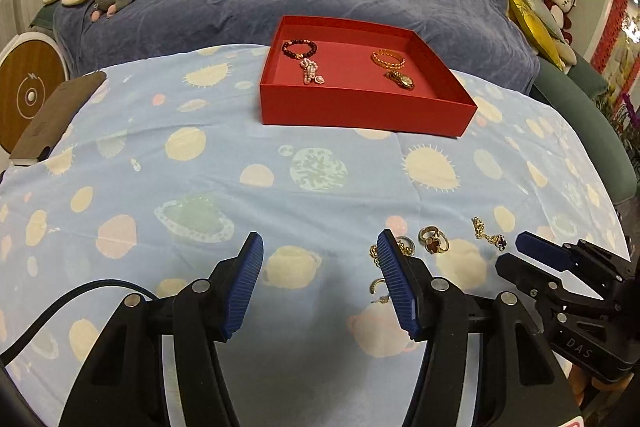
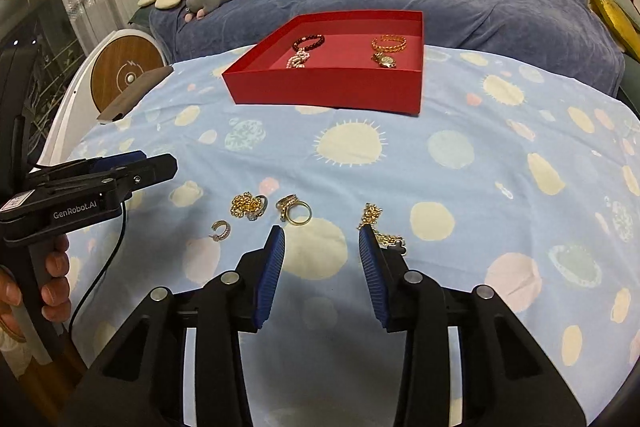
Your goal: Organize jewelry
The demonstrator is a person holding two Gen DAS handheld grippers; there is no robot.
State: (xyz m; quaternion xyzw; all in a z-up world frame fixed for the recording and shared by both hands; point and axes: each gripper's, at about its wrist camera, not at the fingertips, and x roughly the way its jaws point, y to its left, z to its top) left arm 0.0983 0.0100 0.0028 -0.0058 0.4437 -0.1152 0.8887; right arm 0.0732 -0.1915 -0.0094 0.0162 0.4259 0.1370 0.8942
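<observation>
Both hand-held grippers hover open and empty over loose jewelry on the worktop.
Four pieces sit in the far red box (image 2: 332, 89); judging by position, the right hand-held gripper (image 2: 322, 237) takes the near gold ring (image 2: 299, 213) next, the left hand-held gripper (image 1: 320, 247) waiting.

Open cloth (image 2: 400, 163) lies between the loose rings (image 2: 294, 209) and the red tray (image 2: 328, 87).

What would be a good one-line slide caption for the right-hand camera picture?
Open right gripper hovers over loose gold jewelry on a planet-print cloth; red box already holds four pieces.
</observation>
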